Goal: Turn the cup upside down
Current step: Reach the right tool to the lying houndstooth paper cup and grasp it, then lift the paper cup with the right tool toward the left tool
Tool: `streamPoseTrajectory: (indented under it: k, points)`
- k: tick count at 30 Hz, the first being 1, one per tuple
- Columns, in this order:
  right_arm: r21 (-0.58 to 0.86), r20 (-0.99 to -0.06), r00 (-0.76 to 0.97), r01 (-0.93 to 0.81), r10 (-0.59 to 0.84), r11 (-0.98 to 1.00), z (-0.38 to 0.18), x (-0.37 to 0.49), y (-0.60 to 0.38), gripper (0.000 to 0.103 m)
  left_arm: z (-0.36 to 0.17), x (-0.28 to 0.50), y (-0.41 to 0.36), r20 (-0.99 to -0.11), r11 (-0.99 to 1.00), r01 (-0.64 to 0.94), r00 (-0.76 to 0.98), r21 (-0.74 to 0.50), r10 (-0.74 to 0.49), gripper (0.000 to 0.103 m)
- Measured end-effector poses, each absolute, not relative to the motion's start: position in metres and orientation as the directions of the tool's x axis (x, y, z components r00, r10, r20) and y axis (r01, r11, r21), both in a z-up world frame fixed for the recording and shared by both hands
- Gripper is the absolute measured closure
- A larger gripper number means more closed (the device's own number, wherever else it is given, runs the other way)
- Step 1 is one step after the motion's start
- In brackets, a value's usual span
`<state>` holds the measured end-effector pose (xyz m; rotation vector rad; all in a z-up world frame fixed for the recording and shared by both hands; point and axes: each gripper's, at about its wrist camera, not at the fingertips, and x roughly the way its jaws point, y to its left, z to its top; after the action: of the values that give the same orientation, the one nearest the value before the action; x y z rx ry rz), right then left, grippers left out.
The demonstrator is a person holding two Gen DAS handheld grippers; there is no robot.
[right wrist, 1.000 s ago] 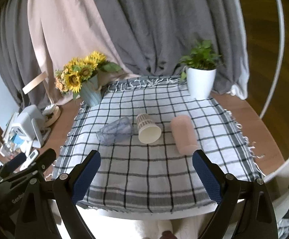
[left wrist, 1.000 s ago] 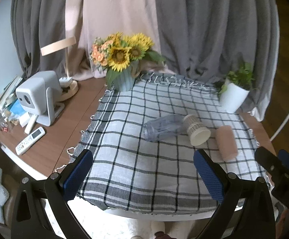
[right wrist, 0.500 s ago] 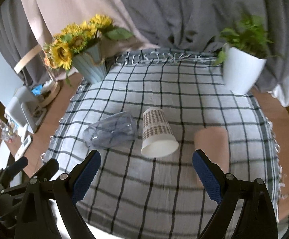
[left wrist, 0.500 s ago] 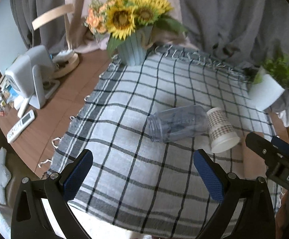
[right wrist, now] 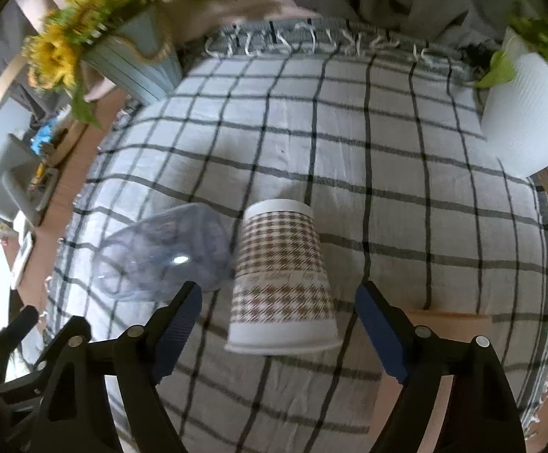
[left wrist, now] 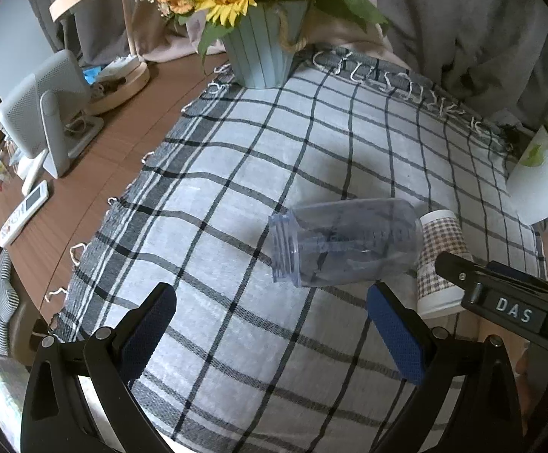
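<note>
A white paper cup (right wrist: pixel 283 283) with a brown houndstooth pattern lies on its side on the checked cloth, mouth toward me. It also shows in the left wrist view (left wrist: pixel 442 260). A clear bluish plastic cup (left wrist: pixel 344 241) lies on its side to its left, touching it, and shows in the right wrist view (right wrist: pixel 164 255). My right gripper (right wrist: pixel 277 324) is open, its fingers on either side of the paper cup's mouth end. My left gripper (left wrist: pixel 270 330) is open and empty, just short of the clear cup. The right gripper's body (left wrist: pixel 508 302) covers part of the paper cup.
A pink cup (right wrist: pixel 444 322) lies to the right, mostly hidden behind my right finger. A blue vase of sunflowers (left wrist: pixel 262 53) stands at the far left of the cloth, a white plant pot (right wrist: pixel 527 120) at the far right. A grey device (left wrist: pixel 47 113) and a remote (left wrist: pixel 25 213) sit on the wooden table.
Both grippers have moved forward and down toward the cups. The right gripper now straddles the paper cup's mouth end. The cups have not moved.
</note>
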<state>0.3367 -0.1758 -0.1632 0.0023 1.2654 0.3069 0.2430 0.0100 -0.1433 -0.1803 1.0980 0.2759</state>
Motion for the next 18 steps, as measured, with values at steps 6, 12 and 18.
streamPoseTrajectory:
  k: [6, 12, 18]
  points:
    - [0.165, -0.952, 0.21, -0.254, 0.221, 0.953, -0.183, 0.353, -0.173, 0.024, -0.152, 0.252, 0.008, -0.902, 0.944, -0.329, 0.405, 0.009, 0.15, 0.0]
    - [0.173, -0.957, 0.177, -0.277, 0.227, 0.945, -0.194, 0.359, -0.169, 0.04, -0.157, 0.254, 0.008, -0.908, 0.941, -0.338, 0.391, 0.009, 0.15, 0.0]
    - [0.183, -0.954, 0.186, -0.255, 0.234, 0.949, -0.192, 0.358, -0.171, 0.041, -0.152, 0.251, 0.009, -0.903, 0.95, -0.312, 0.403, 0.02, 0.151, 0.0]
